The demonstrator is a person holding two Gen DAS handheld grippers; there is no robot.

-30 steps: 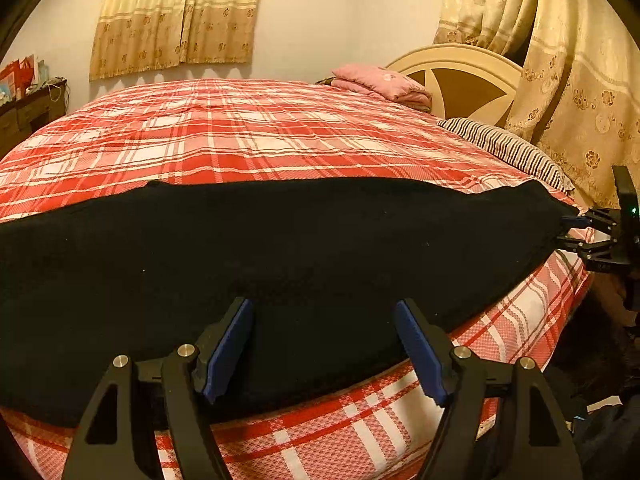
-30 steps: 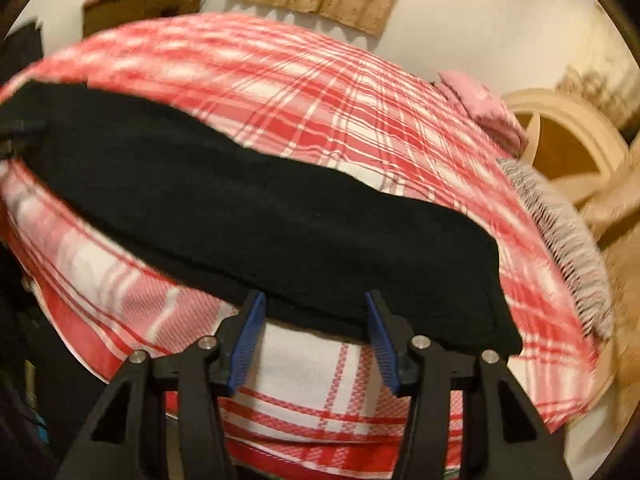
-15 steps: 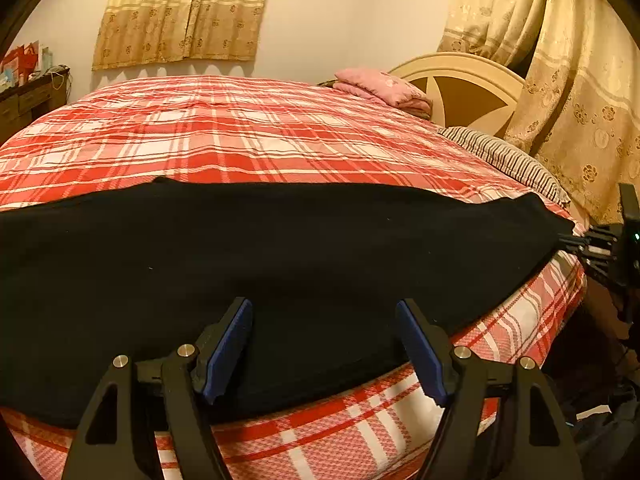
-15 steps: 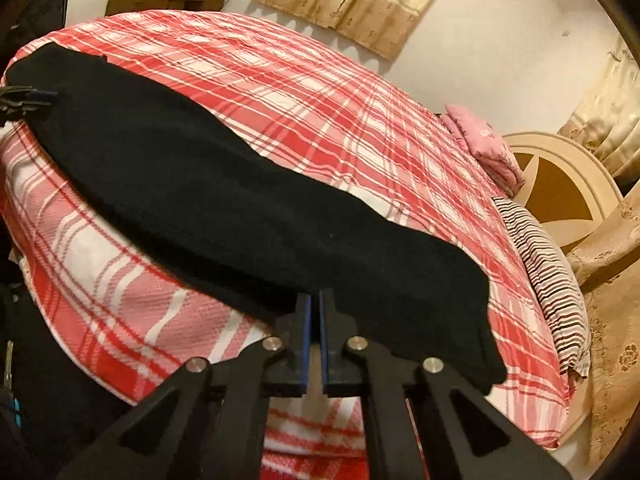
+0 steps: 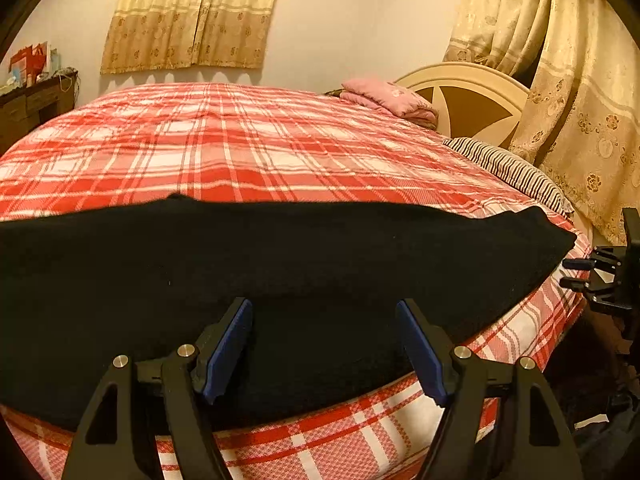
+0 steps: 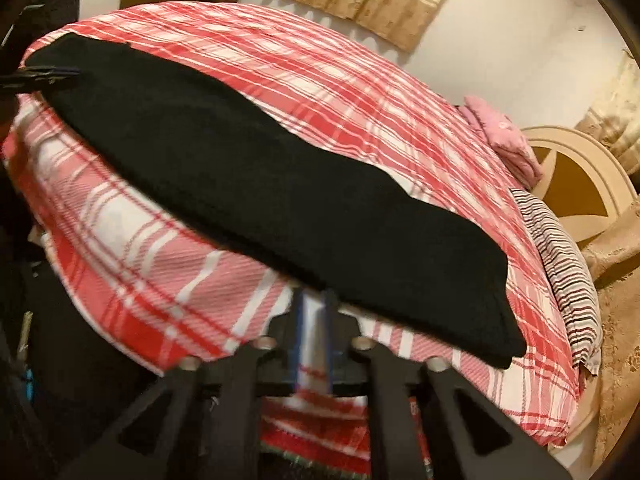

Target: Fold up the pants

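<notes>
Black pants lie stretched flat along the near edge of the bed's red plaid cover. My left gripper stands open over the pants' near hem, with the cloth between its blue pads but not pinched. In the right wrist view the pants run diagonally. My right gripper sits at their near edge, its jaws opening with a narrow gap that shows only plaid cover. Each view shows the other gripper at an end of the pants: the right gripper and the left gripper.
A folded pink cloth and a striped pillow lie by the cream headboard. Patterned curtains hang at the right. A dark wooden dresser stands far left. The floor beside the bed is dark and cluttered.
The right gripper's jaws shut with nothing in them, then parted a little, and it drifted sideways along the pants' near edge. The left gripper stayed open and still.
</notes>
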